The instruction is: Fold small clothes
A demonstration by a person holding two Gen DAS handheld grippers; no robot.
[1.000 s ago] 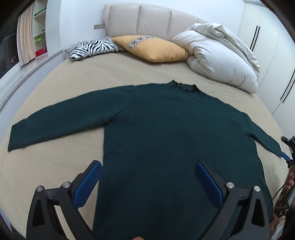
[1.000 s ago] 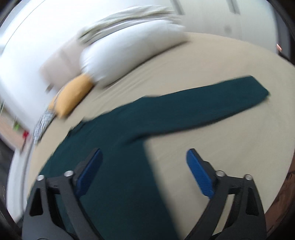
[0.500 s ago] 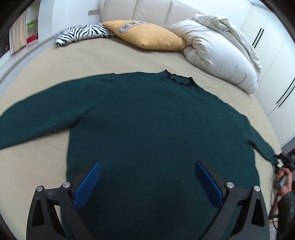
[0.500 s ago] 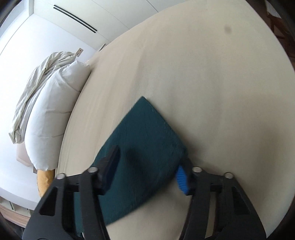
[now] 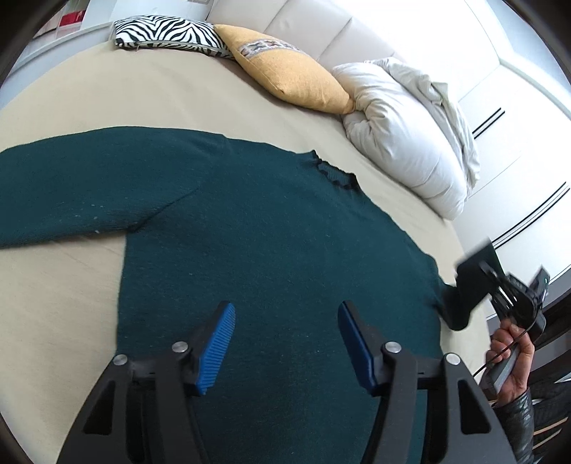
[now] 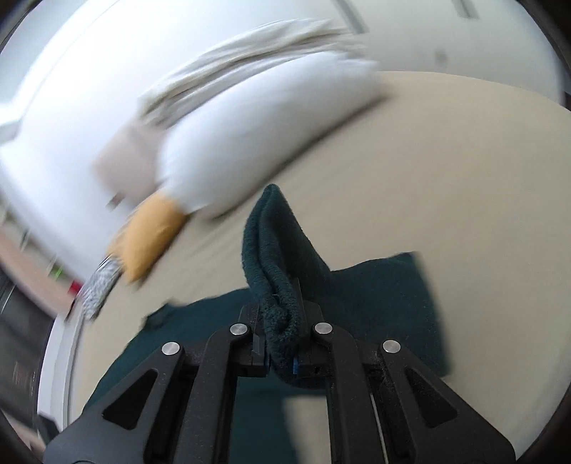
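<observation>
My right gripper [image 6: 282, 342] has now clamped its jaws on the cuff of the dark green knitted sweater [image 5: 257, 235], lifting that sleeve off the beige bed [image 5: 107, 89], where it lay flat half a second ago. My left gripper [image 5: 285, 342] hovers wide open and empty over the near hem; the body is spread flat.

A bed [image 5: 71, 303] with a beige sheet carries everything. A dark green sweater [image 5: 267, 232] lies spread flat on it, directly under and ahead of the left gripper [image 5: 285, 342], one sleeve stretching off to that gripper's left. Far ahead, against the padded headboard [image 5: 321, 32], lie a zebra-print pillow [image 5: 167, 32], a yellow cushion [image 5: 292, 75] and a bunched white duvet [image 5: 410, 132]
</observation>
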